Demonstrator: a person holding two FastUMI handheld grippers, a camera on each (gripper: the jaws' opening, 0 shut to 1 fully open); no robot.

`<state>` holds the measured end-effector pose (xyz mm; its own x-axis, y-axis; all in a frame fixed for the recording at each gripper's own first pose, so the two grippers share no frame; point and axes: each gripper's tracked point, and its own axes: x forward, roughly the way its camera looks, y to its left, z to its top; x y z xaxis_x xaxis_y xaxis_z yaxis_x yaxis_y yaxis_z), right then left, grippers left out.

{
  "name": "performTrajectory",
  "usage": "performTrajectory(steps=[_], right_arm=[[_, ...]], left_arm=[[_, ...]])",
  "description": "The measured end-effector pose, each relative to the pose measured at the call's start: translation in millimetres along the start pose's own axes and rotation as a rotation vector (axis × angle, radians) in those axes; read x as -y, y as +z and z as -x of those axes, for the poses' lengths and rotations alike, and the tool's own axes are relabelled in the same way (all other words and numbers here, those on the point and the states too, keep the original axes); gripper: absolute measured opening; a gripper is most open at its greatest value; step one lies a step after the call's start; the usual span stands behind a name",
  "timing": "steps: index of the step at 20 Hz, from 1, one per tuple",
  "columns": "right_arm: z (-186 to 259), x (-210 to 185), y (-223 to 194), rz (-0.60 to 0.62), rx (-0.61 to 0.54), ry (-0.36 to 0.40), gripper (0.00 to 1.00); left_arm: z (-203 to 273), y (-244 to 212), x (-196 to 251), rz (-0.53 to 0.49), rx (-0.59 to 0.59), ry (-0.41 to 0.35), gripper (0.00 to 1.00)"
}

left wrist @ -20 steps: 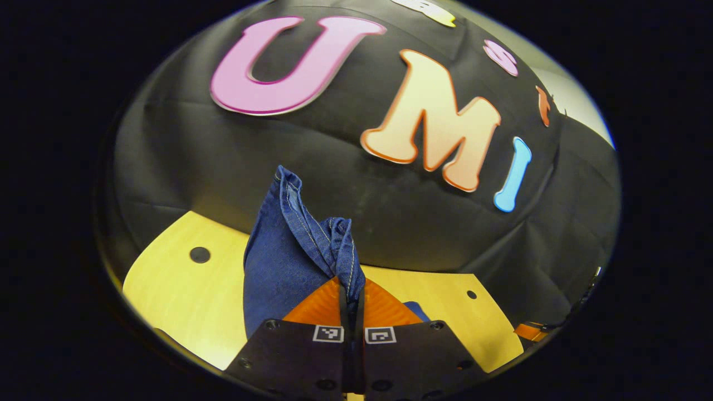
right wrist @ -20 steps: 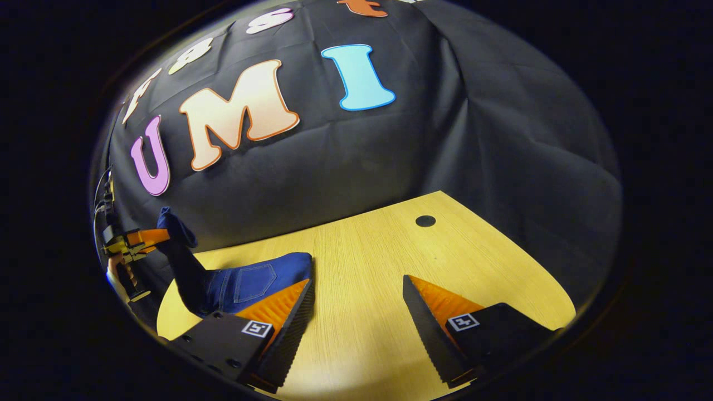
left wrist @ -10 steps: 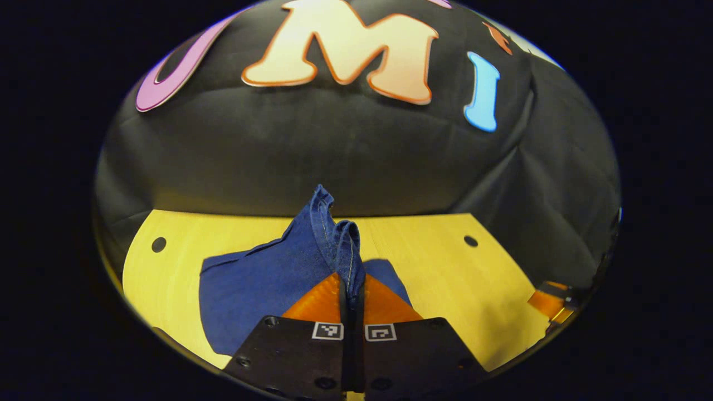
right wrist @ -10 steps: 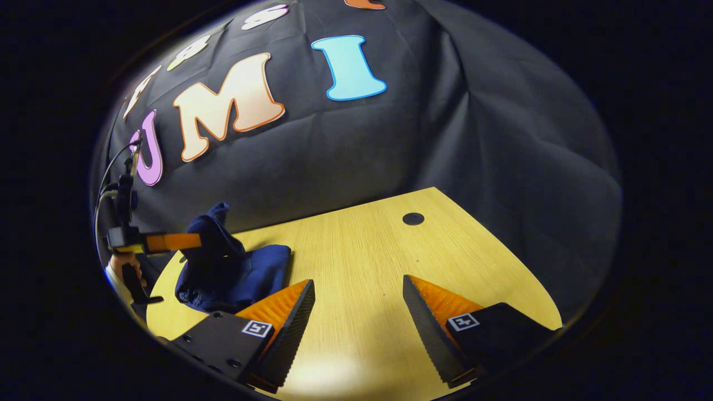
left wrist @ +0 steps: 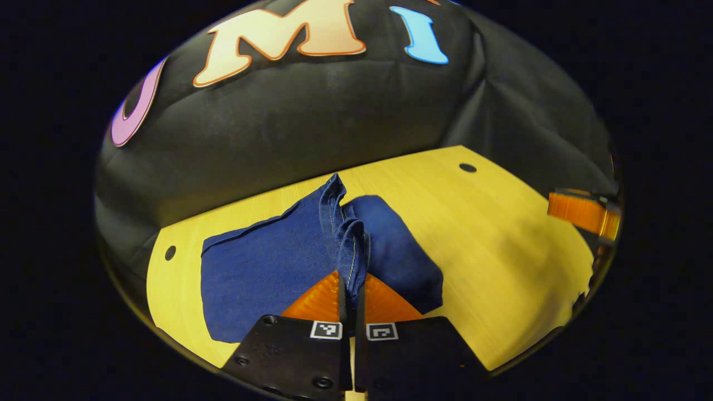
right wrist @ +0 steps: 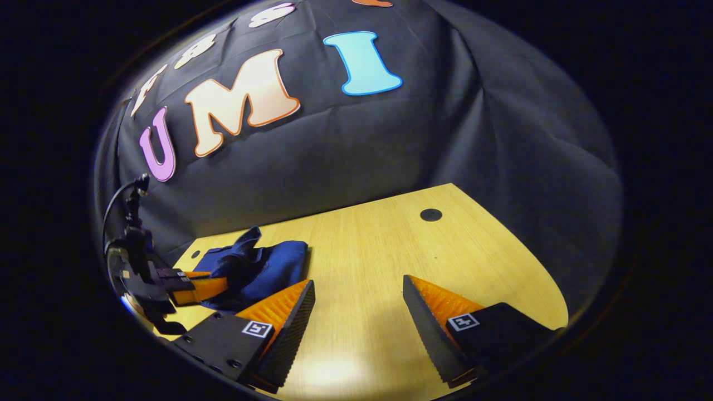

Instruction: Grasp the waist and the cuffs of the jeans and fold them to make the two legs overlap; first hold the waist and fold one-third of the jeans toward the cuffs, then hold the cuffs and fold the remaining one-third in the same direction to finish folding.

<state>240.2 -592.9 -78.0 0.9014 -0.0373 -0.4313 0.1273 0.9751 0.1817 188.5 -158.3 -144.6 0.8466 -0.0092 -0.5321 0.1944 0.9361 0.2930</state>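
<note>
Black cloth hangs behind a pale wooden table (left wrist: 501, 223), and the left claw (left wrist: 351, 289) sits low over that table with its two fingers pressed together on a bunched hem of the jeans (left wrist: 267, 267). From the left gripper view, the pinched denim rises in a narrow ridge straight ahead of the fingertips, stitching visible along its edge. To the left of the ridge a flat panel of the jeans lies spread on the wood; to the right a rounder folded lump rests on the table, touching the ridge. A small dark hole (left wrist: 467, 167) marks the table further off, and another sits near the left edge.

The right claw (right wrist: 359, 301) is released, its fingers spread wide with bare wood between them, hovering just above the table and touching nothing. In the right gripper view the jeans (right wrist: 267, 267) lie as a compact blue pile near the table's far left side, beside the right claw's left finger, with the left claw (right wrist: 214, 285) clamped on the cloth and a cable rising from its body.
</note>
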Motion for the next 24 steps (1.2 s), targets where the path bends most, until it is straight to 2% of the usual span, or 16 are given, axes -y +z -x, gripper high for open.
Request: performTrajectory(steps=[1, 2, 4, 6, 7, 12, 16, 21, 24], right_arm=[[2.0, -3.9, -1.0, 0.003, 0.000, 0.006, 0.98], [3.6, -7.3, -0.7, 0.007, 0.000, 0.005, 0.98], [12.1, -13.0, -1.8, 0.016, 0.001, -0.001, 0.98], [22.5, -21.8, -0.4, 0.020, 0.013, -0.009, 0.98], [28.1, -28.9, -0.5, 0.017, 0.018, -0.007, 0.98], [58.9, -87.2, -3.0, 0.012, 0.052, 0.050, 0.98], [82.9, -132.2, -2.1, 0.038, 0.083, 0.091, 0.98], [104.5, -169.3, -3.3, 0.012, 0.109, 0.116, 0.98], [111.5, -178.4, -1.5, 0.035, 0.131, 0.104, 0.98]], left_arm=[[-2.3, -5.0, 4.7, 0.015, -0.004, -0.013, 0.05], [2.7, -4.3, 16.8, 0.055, 0.004, -0.057, 0.08], [16.2, 6.7, 35.7, 0.142, 0.061, -0.145, 0.46], [33.9, 16.4, 34.7, 0.173, 0.132, -0.158, 0.84], [44.6, 17.1, 27.9, 0.175, 0.153, -0.144, 0.89], [118.8, 2.1, -23.4, 0.212, 0.195, -0.051, 0.90], [172.2, 5.0, -63.6, 0.190, 0.291, 0.037, 0.92], [199.4, -8.7, -97.8, 0.199, 0.310, 0.082, 0.94], [207.3, -24.8, -104.9, 0.240, 0.290, 0.068, 0.94]])
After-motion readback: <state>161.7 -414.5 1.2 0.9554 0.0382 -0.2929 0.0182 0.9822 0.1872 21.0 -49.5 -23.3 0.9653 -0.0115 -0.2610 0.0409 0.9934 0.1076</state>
